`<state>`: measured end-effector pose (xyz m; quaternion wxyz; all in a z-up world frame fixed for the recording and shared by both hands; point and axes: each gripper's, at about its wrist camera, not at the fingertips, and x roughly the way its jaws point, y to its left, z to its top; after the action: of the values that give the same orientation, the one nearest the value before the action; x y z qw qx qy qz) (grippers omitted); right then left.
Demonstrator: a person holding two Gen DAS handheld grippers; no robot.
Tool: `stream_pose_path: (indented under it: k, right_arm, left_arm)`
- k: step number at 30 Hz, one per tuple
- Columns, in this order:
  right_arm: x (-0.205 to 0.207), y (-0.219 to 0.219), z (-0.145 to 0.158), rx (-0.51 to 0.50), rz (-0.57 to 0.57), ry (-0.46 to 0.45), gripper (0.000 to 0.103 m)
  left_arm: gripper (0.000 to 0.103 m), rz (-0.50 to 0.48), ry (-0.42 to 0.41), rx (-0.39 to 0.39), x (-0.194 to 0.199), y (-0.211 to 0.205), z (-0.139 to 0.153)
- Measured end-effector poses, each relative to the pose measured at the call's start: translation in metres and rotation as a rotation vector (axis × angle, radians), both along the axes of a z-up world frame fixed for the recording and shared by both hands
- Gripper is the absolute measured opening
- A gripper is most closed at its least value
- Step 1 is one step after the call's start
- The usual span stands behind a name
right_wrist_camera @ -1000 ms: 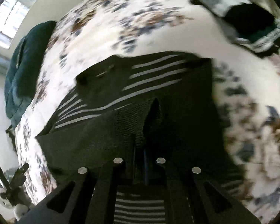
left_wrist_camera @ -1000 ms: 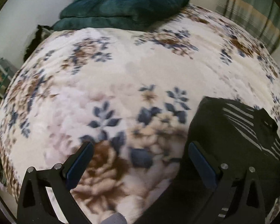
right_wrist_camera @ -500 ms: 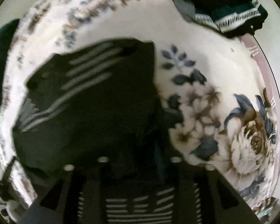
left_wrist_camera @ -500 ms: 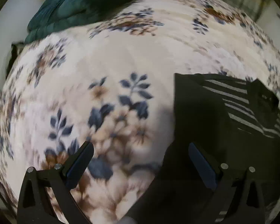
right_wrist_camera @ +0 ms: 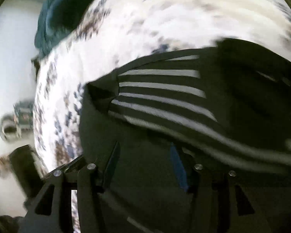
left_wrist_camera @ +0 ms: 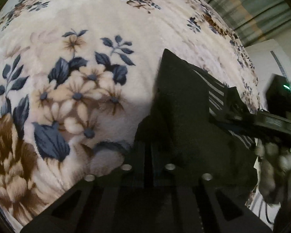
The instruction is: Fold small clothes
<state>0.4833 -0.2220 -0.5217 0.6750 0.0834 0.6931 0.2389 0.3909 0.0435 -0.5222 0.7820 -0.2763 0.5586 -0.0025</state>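
A small black garment with white stripes (left_wrist_camera: 182, 104) lies on the floral blanket (left_wrist_camera: 87, 38). My left gripper (left_wrist_camera: 148, 155) is shut on the garment's near left edge, with black cloth bunched between its jaws. In the right wrist view the same garment (right_wrist_camera: 164, 97) fills the lower frame, stripes across its middle. My right gripper (right_wrist_camera: 143, 161) is open just above the black cloth, its blue pads apart, holding nothing. The right gripper also shows in the left wrist view (left_wrist_camera: 261, 120), over the garment's right side.
A dark teal folded blanket (right_wrist_camera: 56, 13) lies at the far end of the bed. A striped curtain (left_wrist_camera: 258, 15) hangs beyond the bed. The bed's left edge (right_wrist_camera: 36, 116) drops to the floor, with blurred objects there.
My left gripper has shut on the garment's left edge; it was open a second ago. My right gripper has let go of the cloth and opened, and has swung left.
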Motion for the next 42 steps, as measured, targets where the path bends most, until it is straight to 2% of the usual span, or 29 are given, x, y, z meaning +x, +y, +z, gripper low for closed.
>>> stream_pose_path:
  k: [3, 4, 5, 6, 9, 12, 16, 19, 20, 21, 22, 23, 24, 25, 26, 27, 29, 30, 31, 32, 33, 34, 36, 39, 42]
  right_arm:
    - [0.002, 0.017, -0.015, -0.015, 0.059, 0.007, 0.056]
    - [0.001, 0.019, -0.016, -0.009, 0.066, -0.009, 0.046]
    - [-0.001, 0.021, -0.013, 0.001, 0.082, -0.026, 0.014]
    - [-0.005, 0.023, -0.009, -0.013, 0.097, -0.044, 0.002]
    - [-0.006, 0.018, 0.005, -0.031, 0.082, -0.117, 0.002]
    - [0.001, 0.004, 0.019, -0.039, 0.004, -0.156, 0.002]
    - [0.017, -0.013, 0.026, -0.058, -0.085, -0.172, 0.002]
    - [0.023, -0.018, 0.020, -0.082, -0.092, -0.147, 0.002]
    - [0.025, -0.017, 0.016, -0.075, -0.087, -0.110, 0.002]
    - [0.026, -0.016, 0.014, -0.061, -0.095, -0.079, 0.003]
    - [0.029, -0.018, 0.013, -0.044, -0.113, -0.053, 0.006]
    - [0.031, -0.020, 0.014, -0.012, -0.139, -0.029, 0.016]
    - [0.032, -0.022, 0.014, 0.024, -0.161, -0.018, 0.026]
    - [0.034, -0.022, 0.015, 0.072, -0.186, -0.013, 0.048]
    - [0.035, -0.023, 0.014, 0.097, -0.194, -0.010, 0.057]
    - [0.037, -0.020, 0.012, 0.120, -0.192, 0.006, 0.057]
    - [0.042, -0.007, 0.004, 0.127, -0.162, 0.036, 0.057]
    - [0.043, -0.001, 0.001, 0.120, -0.144, 0.043, 0.057]
    - [0.043, 0.006, -0.001, 0.107, -0.121, 0.048, 0.057]
    - [0.043, 0.014, -0.003, 0.101, -0.086, 0.043, 0.050]
    - [0.042, 0.022, -0.002, 0.093, -0.048, 0.028, 0.039]
    - [0.041, 0.029, -0.002, 0.058, -0.007, 0.016, 0.001]
    - [0.041, 0.032, 0.002, 0.022, -0.010, -0.034, 0.002]
    - [0.045, 0.013, 0.010, 0.010, -0.116, -0.081, 0.002]
    - [0.038, -0.011, 0.017, 0.100, -0.229, -0.018, 0.004]
  left_arm:
    - [0.002, 0.016, -0.009, -0.013, -0.006, 0.007, 0.000]
    - [0.002, 0.019, -0.011, -0.014, -0.008, 0.009, 0.000]
    - [0.002, 0.019, -0.015, -0.020, -0.010, 0.009, 0.000]
    - [0.001, 0.020, -0.021, -0.021, -0.011, 0.010, 0.001]
    - [0.001, 0.018, -0.023, -0.018, -0.013, 0.012, 0.002]
    - [0.000, 0.020, -0.017, -0.009, -0.017, 0.017, 0.001]
    - [0.000, 0.041, 0.019, -0.016, -0.024, 0.029, -0.008]
    - [0.000, 0.059, 0.024, -0.065, -0.025, 0.037, -0.008]
    - [0.001, 0.062, 0.024, -0.096, -0.023, 0.039, -0.008]
    - [0.007, 0.071, 0.035, -0.116, -0.020, 0.042, -0.007]
    - [0.018, 0.082, 0.043, -0.121, -0.018, 0.043, -0.006]
    - [0.023, 0.091, 0.026, -0.153, -0.015, 0.045, -0.005]
    - [0.035, 0.099, 0.009, -0.169, -0.013, 0.046, -0.004]
    - [0.039, 0.108, -0.008, -0.172, -0.010, 0.045, -0.003]
    - [0.039, 0.106, -0.017, -0.175, -0.006, 0.043, -0.003]
    - [0.039, 0.094, -0.016, -0.172, 0.000, 0.039, -0.005]
    - [0.037, 0.057, -0.010, -0.141, 0.009, 0.030, -0.010]
    - [0.029, 0.048, -0.014, -0.126, 0.010, 0.027, -0.011]
    - [0.003, 0.034, -0.018, -0.109, 0.011, 0.024, -0.012]
    - [0.003, 0.016, -0.010, -0.093, 0.013, 0.021, -0.013]
    - [0.003, 0.004, -0.012, -0.075, 0.014, 0.019, -0.012]
    - [0.003, 0.002, -0.016, -0.071, 0.014, 0.019, -0.011]
    - [0.003, -0.001, -0.018, -0.069, 0.012, 0.021, -0.011]
    - [0.003, -0.002, -0.016, -0.075, 0.009, 0.027, -0.010]
    - [0.005, -0.013, 0.000, -0.035, 0.012, 0.028, 0.001]
